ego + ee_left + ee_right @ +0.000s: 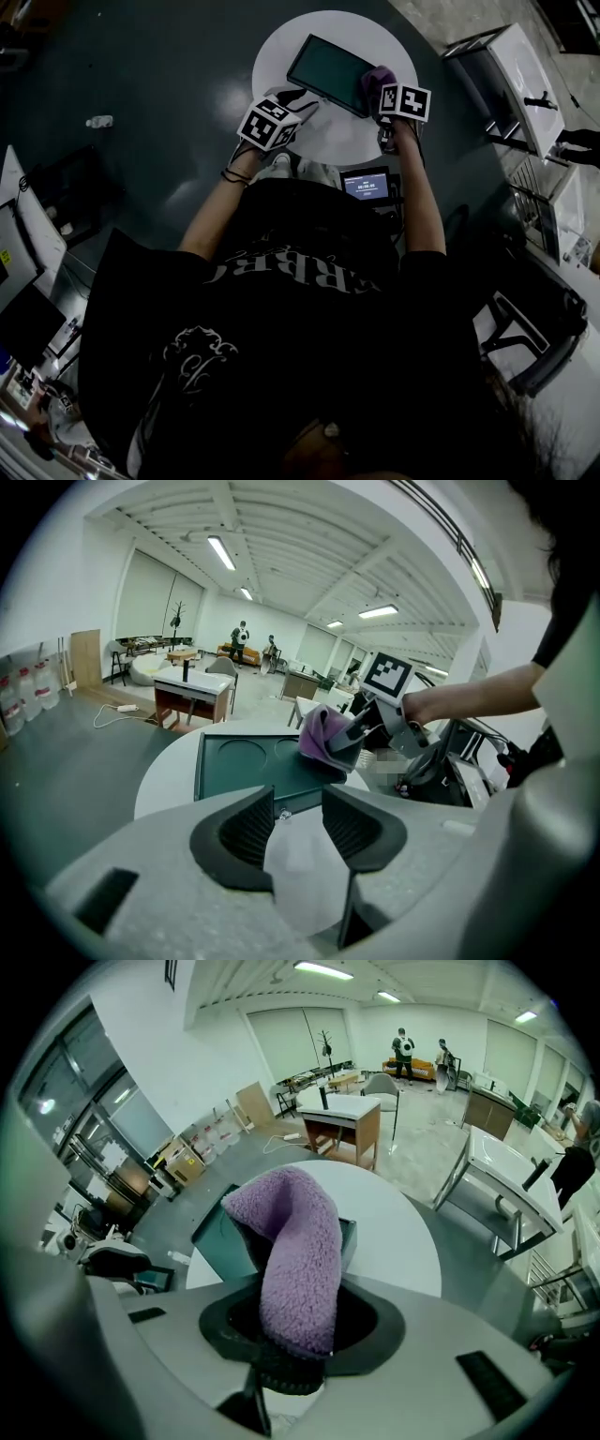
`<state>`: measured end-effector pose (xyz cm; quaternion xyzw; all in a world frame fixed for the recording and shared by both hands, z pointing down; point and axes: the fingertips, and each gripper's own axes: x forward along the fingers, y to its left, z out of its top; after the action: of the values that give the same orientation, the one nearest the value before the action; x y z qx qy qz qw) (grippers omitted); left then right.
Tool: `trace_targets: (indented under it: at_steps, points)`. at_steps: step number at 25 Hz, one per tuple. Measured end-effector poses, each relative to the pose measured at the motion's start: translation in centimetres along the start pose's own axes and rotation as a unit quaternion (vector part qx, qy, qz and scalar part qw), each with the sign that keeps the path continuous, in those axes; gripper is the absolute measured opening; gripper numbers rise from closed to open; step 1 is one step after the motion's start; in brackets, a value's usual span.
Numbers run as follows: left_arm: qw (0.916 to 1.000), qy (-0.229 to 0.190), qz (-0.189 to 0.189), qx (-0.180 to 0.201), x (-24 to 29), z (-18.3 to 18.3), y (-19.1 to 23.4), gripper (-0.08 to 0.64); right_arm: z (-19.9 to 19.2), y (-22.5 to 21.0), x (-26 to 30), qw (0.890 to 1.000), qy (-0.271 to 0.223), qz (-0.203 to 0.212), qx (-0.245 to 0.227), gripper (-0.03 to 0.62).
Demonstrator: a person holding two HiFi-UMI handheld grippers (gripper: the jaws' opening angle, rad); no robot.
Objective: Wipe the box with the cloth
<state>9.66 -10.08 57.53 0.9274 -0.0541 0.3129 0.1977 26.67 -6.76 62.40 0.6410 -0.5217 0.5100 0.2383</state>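
Two grippers at the box, only one of them loaded.
The right gripper [298, 1327] has its jaws clamped on the purple cloth [300, 1251], leaving a loose fold out front to serve as the wiping face. That fold sits on the near right corner of the dark green box [328, 67], which lies flat on the round white table [281, 39]. The left gripper [298, 822] has its jaws apart around nothing, just beside the box's near left edge, probably ready to steady it against sliding.
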Motion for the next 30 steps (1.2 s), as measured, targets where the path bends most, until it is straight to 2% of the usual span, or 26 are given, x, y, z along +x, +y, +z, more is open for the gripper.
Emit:
trace_targets:
  at_steps: [7,12,17,23,30]
  points:
    - [0.9997,-0.007,0.020,-0.012,-0.6,-0.5,-0.4,0.153,2.2,5.8,-0.5,0.995,-0.028,0.090,-0.042,0.121]
    - [0.9976,-0.020,0.054,-0.037,-2.3,-1.3,0.7,0.153,2.3,10.9,2.2,0.987,-0.007,0.133,-0.088,0.121]
    - [0.9936,-0.031,0.091,-0.060,-5.5,-2.9,2.3,0.153,2.0,16.1,4.7,0.980,0.015,0.175,-0.092,0.121]
    - [0.9887,-0.037,0.117,-0.087,-7.9,-5.0,2.7,0.153,0.0,16.7,6.7,0.981,0.051,0.160,-0.099,0.121]
    - [0.9871,-0.038,0.125,-0.093,-9.7,-6.4,3.1,0.153,-1.4,13.8,5.6,0.985,0.046,0.141,-0.088,0.121]
